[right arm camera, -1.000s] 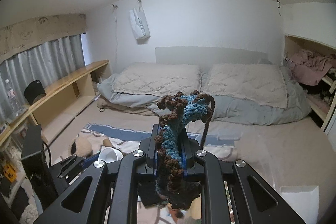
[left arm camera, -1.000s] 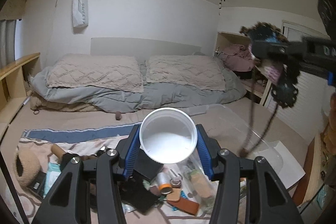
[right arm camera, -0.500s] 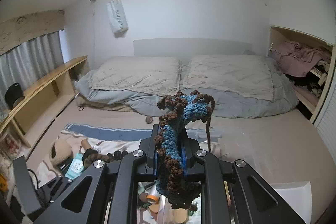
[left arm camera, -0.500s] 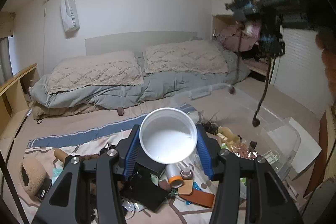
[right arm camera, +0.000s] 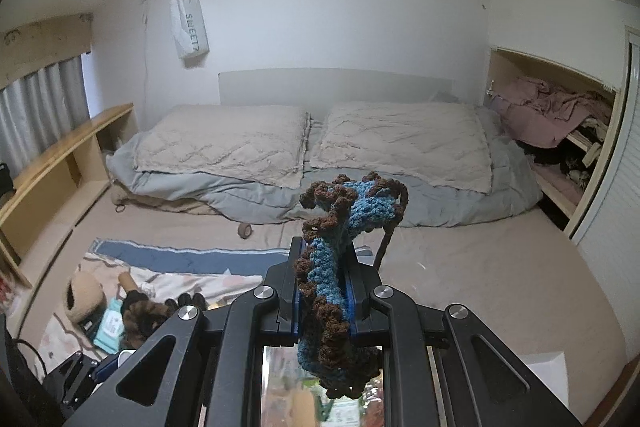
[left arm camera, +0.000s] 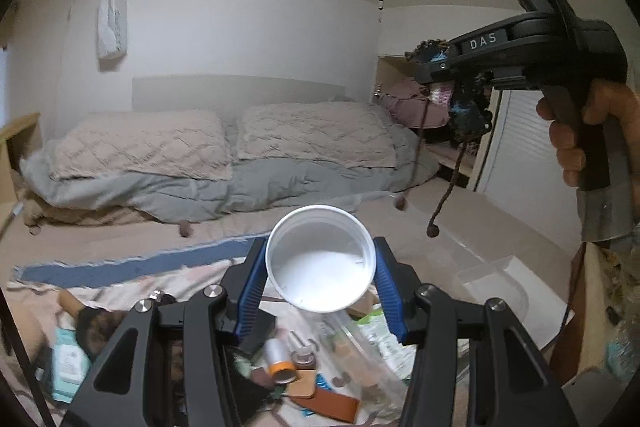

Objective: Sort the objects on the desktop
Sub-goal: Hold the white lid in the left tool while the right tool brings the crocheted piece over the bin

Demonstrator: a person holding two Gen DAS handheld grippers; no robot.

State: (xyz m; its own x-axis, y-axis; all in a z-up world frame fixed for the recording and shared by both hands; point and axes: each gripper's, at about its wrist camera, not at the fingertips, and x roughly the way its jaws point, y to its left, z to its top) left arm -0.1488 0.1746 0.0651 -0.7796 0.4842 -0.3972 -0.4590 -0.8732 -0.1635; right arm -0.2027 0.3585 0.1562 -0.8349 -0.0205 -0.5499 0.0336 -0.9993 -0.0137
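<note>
My left gripper (left arm camera: 320,279) is shut on a white plastic cup (left arm camera: 320,263), its open mouth facing the camera, held above a pile of small items (left arm camera: 288,367) on a patterned mat. My right gripper (right arm camera: 324,279) is shut on a blue and brown crocheted piece (right arm camera: 340,227) with dangling brown cords. In the left wrist view the right gripper (left arm camera: 444,75) is high at the upper right, with the crochet (left arm camera: 468,111) and its cords hanging over a clear plastic bin (left arm camera: 488,279).
A bed with grey duvet and two beige pillows (right arm camera: 312,151) lies across the back. A wooden shelf (right arm camera: 52,155) runs along the left wall. A plush toy (right arm camera: 82,297) and a wipes pack (right arm camera: 112,323) lie on the mat. An open closet (right arm camera: 560,131) is at the right.
The right gripper with the crochet has swung right and nearer in the left wrist view. The left gripper tilted up a little, still holding the cup.
</note>
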